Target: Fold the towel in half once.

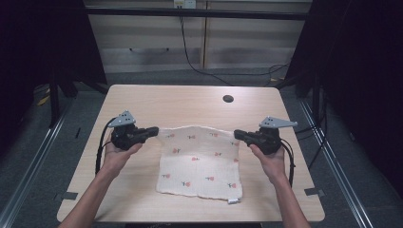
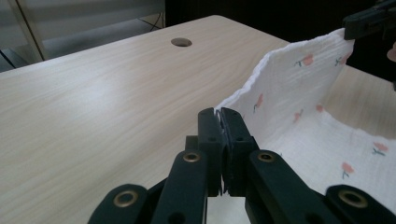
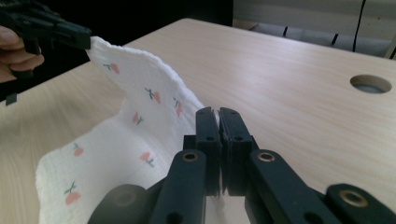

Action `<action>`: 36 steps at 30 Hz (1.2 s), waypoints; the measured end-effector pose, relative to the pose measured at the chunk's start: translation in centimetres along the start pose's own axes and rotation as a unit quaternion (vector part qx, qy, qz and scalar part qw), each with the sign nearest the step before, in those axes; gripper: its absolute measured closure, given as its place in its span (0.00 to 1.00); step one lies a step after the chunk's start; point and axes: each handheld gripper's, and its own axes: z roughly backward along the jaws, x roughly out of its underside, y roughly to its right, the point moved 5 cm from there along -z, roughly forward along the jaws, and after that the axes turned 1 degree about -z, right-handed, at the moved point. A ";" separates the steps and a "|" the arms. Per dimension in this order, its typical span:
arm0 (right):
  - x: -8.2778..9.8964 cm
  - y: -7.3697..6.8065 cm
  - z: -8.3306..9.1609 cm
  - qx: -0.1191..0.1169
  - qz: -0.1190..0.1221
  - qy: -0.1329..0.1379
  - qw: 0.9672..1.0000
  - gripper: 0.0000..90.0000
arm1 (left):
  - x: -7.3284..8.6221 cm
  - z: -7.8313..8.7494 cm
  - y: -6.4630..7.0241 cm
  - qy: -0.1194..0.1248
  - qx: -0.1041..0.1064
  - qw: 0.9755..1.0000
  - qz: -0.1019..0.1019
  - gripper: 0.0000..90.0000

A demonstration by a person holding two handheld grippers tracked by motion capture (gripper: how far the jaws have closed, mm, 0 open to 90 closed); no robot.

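The white cloth (image 1: pixel 199 164) printed with small red flowers lies on the near half of the wooden table (image 1: pixel 190 102), midway between the left and right edges; its near hem rests flat close to the near edge, while its far hem is raised off the surface and slung between the two grippers. The left gripper (image 1: pixel 153 130) pinches the far-left corner; in the left gripper view the jaws stand pressed together on the cloth (image 2: pixel 299 93) edge, with only a sliver of fabric showing at the tips. The right gripper (image 1: pixel 237 134) pinches the far-right corner likewise; in the right gripper view the jaws are closed on the cloth (image 3: pixel 140 107) hem. Each hand supports its gripper from below; a cable trails from each toward the near edge. A round grommet hole (image 1: pixel 228 99) sits near the far-right corner of the table, clear of the work.

Risks, as judged: each bite is shallow, so uneven pull between hands could slip a corner free; unequal lift would skew the fold line; dragging the resting hem could bunch the fabric or carry it over the near edge.
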 end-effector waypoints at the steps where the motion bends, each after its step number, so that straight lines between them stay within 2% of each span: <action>1: 0.3 -0.2 0.1 -0.001 0.001 -0.006 1.000 0.97 | 0.3 0.2 0.2 -0.003 0.001 1.000 -0.002 0.98; 4: 1.9 -0.9 0.5 -0.002 0.006 -0.029 1.000 0.97 | 1.2 1.0 0.4 -0.009 -0.003 1.000 -0.001 0.98; 6: 2.3 -1.0 0.6 -0.004 0.007 -0.032 0.999 0.97 | 1.6 1.4 0.6 -0.014 -0.002 1.000 -0.002 0.98; 10: 2.7 -1.7 1.3 0.000 0.013 -0.022 1.000 0.97 | 2.0 2.2 1.5 -0.011 0.005 1.000 0.000 0.98; 14: 2.6 -2.4 1.8 -0.002 0.014 -0.015 1.000 0.97 | 1.7 2.8 2.6 -0.007 0.011 1.000 -0.009 0.98; 15: 2.8 -2.7 2.0 -0.005 0.015 -0.020 1.000 0.97 | 1.9 2.8 2.7 -0.010 0.011 1.000 -0.015 0.98; 19: 3.6 -3.0 2.1 -0.002 0.020 -0.038 0.999 0.97 | 3.6 2.3 3.1 -0.023 0.012 1.000 -0.005 0.98; 21: 4.2 -3.0 2.2 -0.003 0.015 -0.044 0.999 0.97 | 4.4 2.1 3.2 -0.035 0.013 0.999 -0.001 0.98; 25: 5.5 -3.4 2.6 -0.008 0.001 -0.049 0.999 0.97 | 4.8 2.5 3.7 -0.037 0.014 0.999 0.004 0.98; 28: 5.9 -3.7 2.9 -0.008 -0.002 -0.056 0.998 0.97 | 4.8 2.9 4.9 -0.044 0.016 0.999 -0.019 0.98; 32: 6.2 -4.4 3.4 -0.008 0.001 -0.062 0.998 0.97 | 5.5 3.0 5.5 -0.046 0.022 0.999 -0.018 0.98; 36: 7.5 -4.6 3.7 -0.010 0.000 -0.078 0.997 0.97 | 7.3 2.7 5.4 -0.072 0.025 0.997 -0.011 0.98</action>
